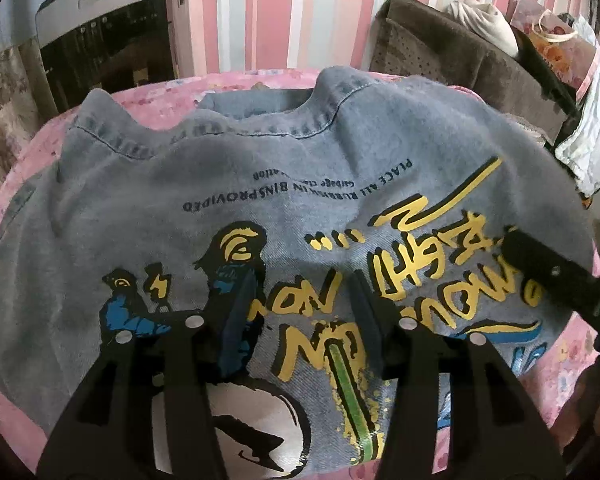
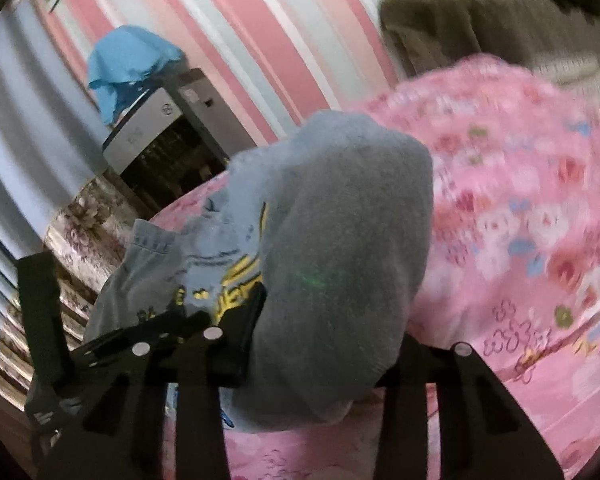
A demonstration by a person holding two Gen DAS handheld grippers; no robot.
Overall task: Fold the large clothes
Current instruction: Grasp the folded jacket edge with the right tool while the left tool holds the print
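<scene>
**Sleeve gripped for a fold**

Jacket point(image 1: 260, 184) lies print-up on the pink bedspread point(image 1: 572, 364). Right gripper point(image 2: 324, 336) pinches a grey sleeve point(image 2: 340, 216), probably to carry it across. Left gripper point(image 1: 300, 300) hovers spread, holding nothing.

The jacket point(image 1: 228, 184) is lying spread on the bed point(image 1: 572, 360), collar toward the wall point(image 1: 284, 12); a cabinet point(image 1: 100, 40) is standing behind-left.
</scene>
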